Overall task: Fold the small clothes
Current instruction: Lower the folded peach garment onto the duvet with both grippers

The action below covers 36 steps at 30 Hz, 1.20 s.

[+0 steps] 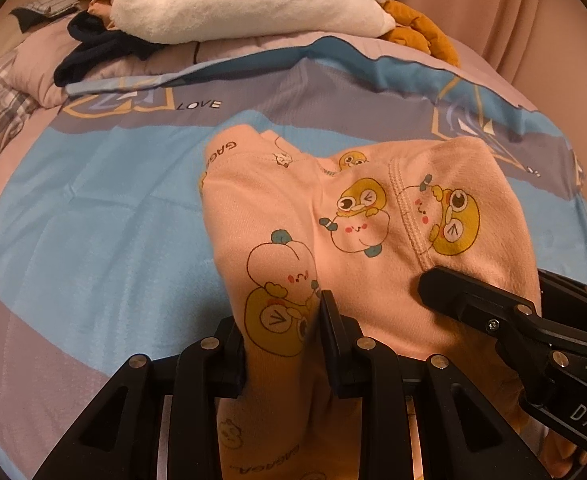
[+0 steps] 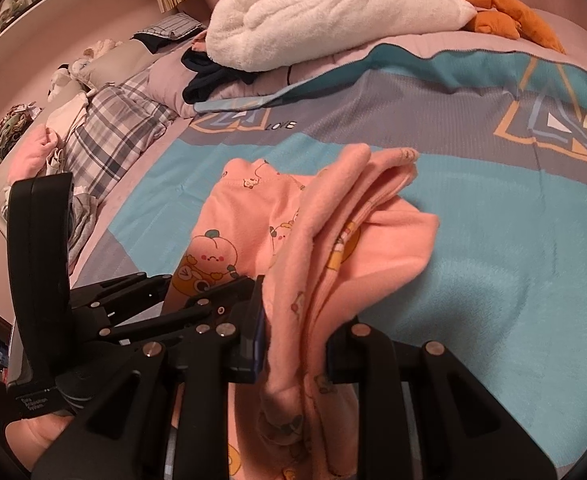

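A small pink garment (image 1: pixel 373 216) printed with yellow cartoon chicks lies partly on a blue and grey bedspread (image 1: pixel 93 208). My left gripper (image 1: pixel 283 320) is shut on a bunched part of it near the bottom of the left wrist view. The other gripper's black finger (image 1: pixel 445 284) rests on the cloth at the right. In the right wrist view the same pink garment (image 2: pixel 333 240) hangs in folds, and my right gripper (image 2: pixel 297 344) is shut on a thick bunch of it. The left gripper's black body (image 2: pixel 141 300) sits close at the left.
A white fluffy blanket (image 2: pixel 333 12) and an orange plush (image 2: pixel 509 12) lie at the far side of the bed. Dark clothes (image 2: pixel 213 76), a plaid pillow (image 2: pixel 113 136) and several small garments (image 2: pixel 37 152) lie at the left. Bedspread (image 2: pixel 513 272) stretches to the right.
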### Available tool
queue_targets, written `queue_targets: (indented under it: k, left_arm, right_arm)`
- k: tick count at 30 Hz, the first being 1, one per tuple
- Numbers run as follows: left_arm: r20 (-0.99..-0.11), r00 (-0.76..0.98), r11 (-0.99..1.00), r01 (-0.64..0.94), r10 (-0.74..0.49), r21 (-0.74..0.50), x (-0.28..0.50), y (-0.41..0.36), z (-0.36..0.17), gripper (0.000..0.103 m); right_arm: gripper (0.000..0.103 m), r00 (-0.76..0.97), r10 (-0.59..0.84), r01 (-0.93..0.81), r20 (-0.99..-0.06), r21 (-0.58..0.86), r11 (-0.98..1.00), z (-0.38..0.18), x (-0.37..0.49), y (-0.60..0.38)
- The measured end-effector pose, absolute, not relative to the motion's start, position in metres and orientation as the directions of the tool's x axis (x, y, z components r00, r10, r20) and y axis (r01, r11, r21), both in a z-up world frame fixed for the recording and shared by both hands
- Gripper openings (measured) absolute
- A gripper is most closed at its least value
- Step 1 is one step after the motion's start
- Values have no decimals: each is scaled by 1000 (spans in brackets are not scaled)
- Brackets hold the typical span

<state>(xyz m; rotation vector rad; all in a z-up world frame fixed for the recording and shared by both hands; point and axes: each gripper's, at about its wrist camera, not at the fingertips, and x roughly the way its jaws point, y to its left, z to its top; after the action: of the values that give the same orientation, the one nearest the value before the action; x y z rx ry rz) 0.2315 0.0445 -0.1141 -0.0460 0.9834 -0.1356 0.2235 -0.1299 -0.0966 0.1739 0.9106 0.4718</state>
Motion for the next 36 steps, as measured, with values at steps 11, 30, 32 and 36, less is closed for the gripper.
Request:
queue_targets:
  k: [11,30,32,36]
  left_arm:
    - [-832,540,992,91,-127,-92,236,45,-120,31]
    - [-833,546,996,65,-92,-67,238,52,-123,55]
    - [-834,545,996,56,-87,-68,238,53,-123,59]
    - [-835,544,997,50,-79,-62,239,54,-124,63]
  right_arm:
    - [25,503,436,-285,-746,333,899,-108,232,-136]
    - [35,486,415,-219,-769,353,910,-123,235,-148]
    - [41,489,402,-210,-775,342,916,-123,235,-149]
    - [47,492,383,-201,-782,326,924,-123,235,-152]
